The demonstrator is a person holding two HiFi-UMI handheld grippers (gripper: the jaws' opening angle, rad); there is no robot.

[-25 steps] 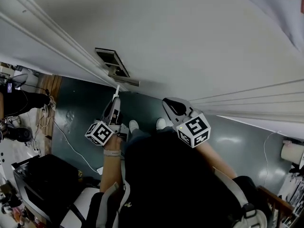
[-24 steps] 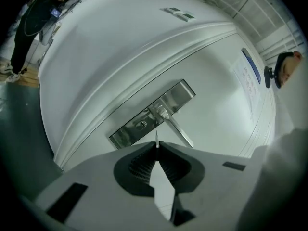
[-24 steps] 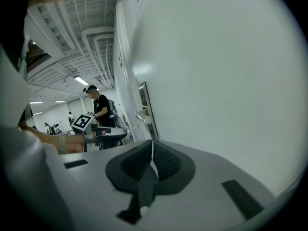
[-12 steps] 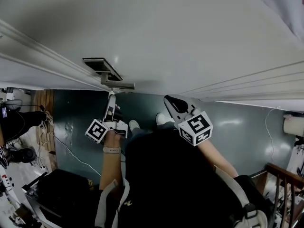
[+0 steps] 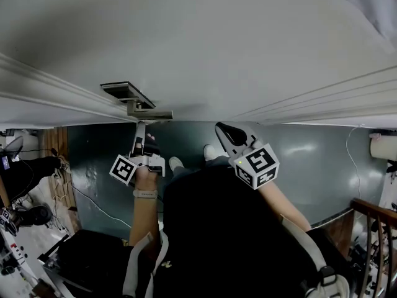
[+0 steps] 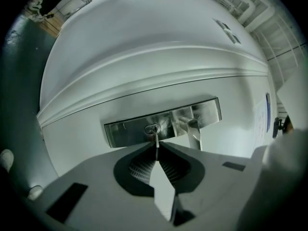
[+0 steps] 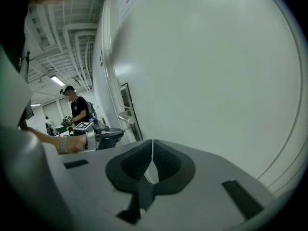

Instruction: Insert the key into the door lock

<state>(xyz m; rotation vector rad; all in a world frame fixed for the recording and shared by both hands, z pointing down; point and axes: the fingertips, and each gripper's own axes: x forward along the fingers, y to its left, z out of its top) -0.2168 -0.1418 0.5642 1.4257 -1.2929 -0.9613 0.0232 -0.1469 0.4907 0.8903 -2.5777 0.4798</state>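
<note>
A brushed-metal lock plate (image 6: 163,121) sits on the white door (image 5: 205,48), with an oval keyhole (image 6: 152,129) at its middle and a lever handle (image 6: 193,133) to the right. My left gripper (image 6: 157,147) is shut on a thin silver key (image 6: 156,142). The key's tip reaches the keyhole, and I cannot tell how deep it sits. In the head view the left gripper (image 5: 141,132) points up at the lock plate (image 5: 126,93) just under the handle (image 5: 152,113). My right gripper (image 5: 224,131) hangs to the right of it, shut on nothing (image 7: 152,148).
The door frame mouldings (image 5: 43,95) run along the left of the lock. A dark green floor (image 5: 93,160) lies below, with a white cable (image 5: 93,194) and equipment at the left edge. A person in black (image 7: 77,107) stands far off in the room.
My left gripper has moved up and closer to the lock plate, bringing the key's tip to the keyhole. The right gripper has stayed almost in place.
</note>
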